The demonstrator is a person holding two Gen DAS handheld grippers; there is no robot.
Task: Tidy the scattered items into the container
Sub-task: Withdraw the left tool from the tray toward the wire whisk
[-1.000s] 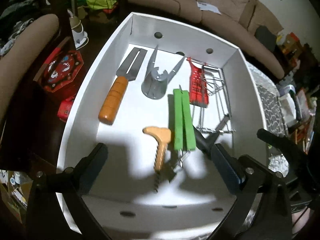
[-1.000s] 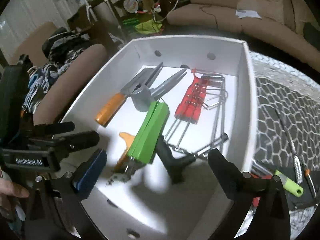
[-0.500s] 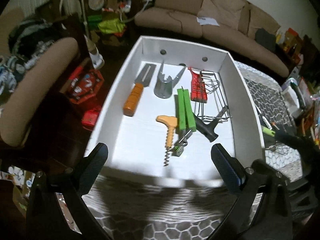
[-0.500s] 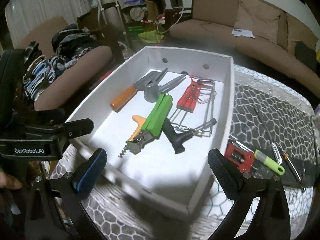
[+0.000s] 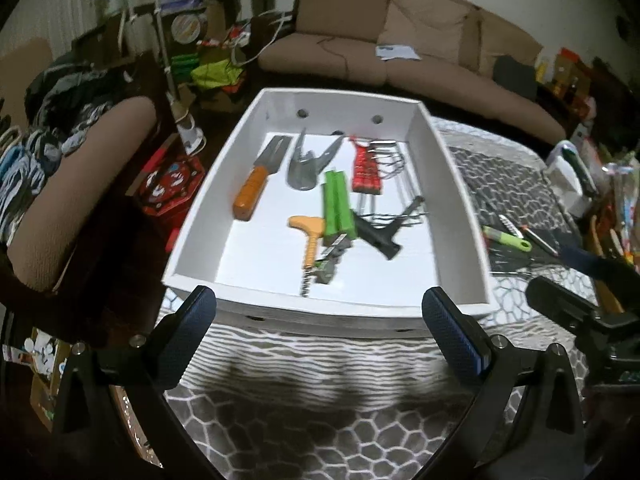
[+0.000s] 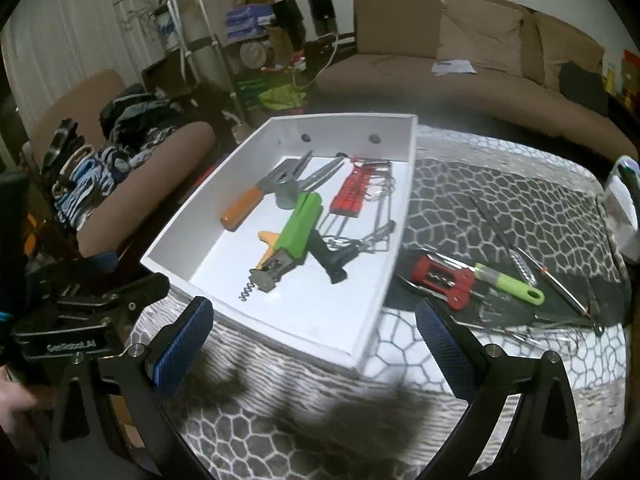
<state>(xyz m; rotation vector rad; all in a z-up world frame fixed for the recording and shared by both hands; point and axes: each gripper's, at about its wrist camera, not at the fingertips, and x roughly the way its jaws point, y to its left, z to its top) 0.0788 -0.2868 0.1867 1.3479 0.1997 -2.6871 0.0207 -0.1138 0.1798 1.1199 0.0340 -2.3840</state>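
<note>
A white box point(image 5: 204, 196) point(image 6: 404, 208) sits on the patterned table and holds several tools: an orange-handled spatula point(image 5: 250, 194), a grey tool point(image 5: 306, 168), a green-handled tool point(image 5: 338, 208) point(image 6: 300, 224), an orange corkscrew point(image 5: 308, 236), red skewers point(image 5: 366, 170) and a black-handled whisk point(image 6: 334, 258). Right of the box lie a red multi-tool point(image 6: 440, 278), a green-handled utensil point(image 6: 508, 282) point(image 5: 506, 236) and thin metal utensils point(image 6: 520, 264). My left gripper point(image 5: 320, 332) is open and empty in front of the box. My right gripper point(image 6: 314, 340) is open and empty too.
A brown sofa point(image 5: 420, 48) stands behind the table. An armchair with clothes point(image 6: 128, 152) is at the left, with clutter on the floor point(image 5: 172, 176). A white object point(image 6: 622, 208) stands at the table's right edge. A person's hand point(image 6: 12, 400) holds the left gripper.
Both grippers have pulled back and up from inside the box to in front of its near edge. More of the table and the loose tools at the right now show.
</note>
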